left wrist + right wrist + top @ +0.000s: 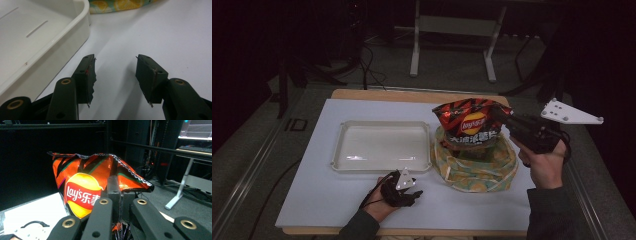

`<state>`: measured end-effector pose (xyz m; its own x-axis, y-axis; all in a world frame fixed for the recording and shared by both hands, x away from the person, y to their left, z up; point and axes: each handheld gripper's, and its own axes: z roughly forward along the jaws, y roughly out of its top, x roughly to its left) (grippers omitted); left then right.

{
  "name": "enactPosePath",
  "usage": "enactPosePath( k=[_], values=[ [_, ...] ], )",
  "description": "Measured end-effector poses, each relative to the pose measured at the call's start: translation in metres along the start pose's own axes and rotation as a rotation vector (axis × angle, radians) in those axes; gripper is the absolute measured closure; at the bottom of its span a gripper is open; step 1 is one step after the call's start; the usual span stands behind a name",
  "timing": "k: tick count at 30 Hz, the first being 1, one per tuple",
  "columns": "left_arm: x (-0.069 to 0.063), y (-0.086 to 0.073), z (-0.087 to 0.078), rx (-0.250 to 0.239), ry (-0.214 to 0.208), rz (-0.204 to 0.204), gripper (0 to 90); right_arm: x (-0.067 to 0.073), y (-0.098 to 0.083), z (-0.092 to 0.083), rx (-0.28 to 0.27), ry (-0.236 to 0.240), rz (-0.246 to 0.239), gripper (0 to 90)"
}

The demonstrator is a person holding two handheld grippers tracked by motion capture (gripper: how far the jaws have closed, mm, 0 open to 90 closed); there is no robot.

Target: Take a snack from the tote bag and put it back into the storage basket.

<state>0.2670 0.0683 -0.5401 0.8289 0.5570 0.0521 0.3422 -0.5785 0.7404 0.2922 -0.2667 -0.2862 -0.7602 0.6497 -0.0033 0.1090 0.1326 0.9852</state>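
White sheet is covering the worktop [362, 200] you are working at, and on it the pale plastic tray [382, 145] is lying bare, with the lemon-print cloth bag [474, 170] slumped just beside its right edge. You are holding the red and orange crisp packet [469, 122] above the mouth of that bag, its lower part looking as if it is just clearing the opening, so I am judging the lift-out as about done and the setting-down, most likely into the tray, as yet to come. Your right claw [507, 120] is pinching the packet near its crimped top edge, jaws clamped tight on the foil. Your left claw [412, 192] is resting low on the sheet near the tray's front right corner, jaws standing part open with nothing between them. The high view is giving you the whole layout: tray, bag and both hands. The right gripper view is showing the grip itself, the black pads [113, 187] biting the foil beside the printed logo. The left gripper view is showing the tray's wall [50, 55] close at hand and a strip of the bag's fabric [117, 5] beyond.
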Motion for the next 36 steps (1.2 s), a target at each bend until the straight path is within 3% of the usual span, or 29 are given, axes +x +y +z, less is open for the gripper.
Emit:
enactPosePath(
  k=[14,22,28,36],
  values=[
    [-0.005,-0.002,-0.007,-0.047,0.024,0.035,50.4,0.013,0.016,0.033,0.008,0.036,-0.008,89.9],
    [-0.001,-0.005,-0.016,-0.071,0.024,0.015,50.5,0.025,0.023,0.062,0.025,0.054,-0.023,89.8],
    [0.001,-0.006,-0.021,-0.082,0.036,0.000,50.4,0.028,0.024,0.076,0.024,0.063,-0.011,89.9],
    [0.000,-0.011,-0.033,-0.093,0.042,-0.023,50.5,0.029,0.022,0.110,0.061,0.064,-0.001,89.9]
  ],
)
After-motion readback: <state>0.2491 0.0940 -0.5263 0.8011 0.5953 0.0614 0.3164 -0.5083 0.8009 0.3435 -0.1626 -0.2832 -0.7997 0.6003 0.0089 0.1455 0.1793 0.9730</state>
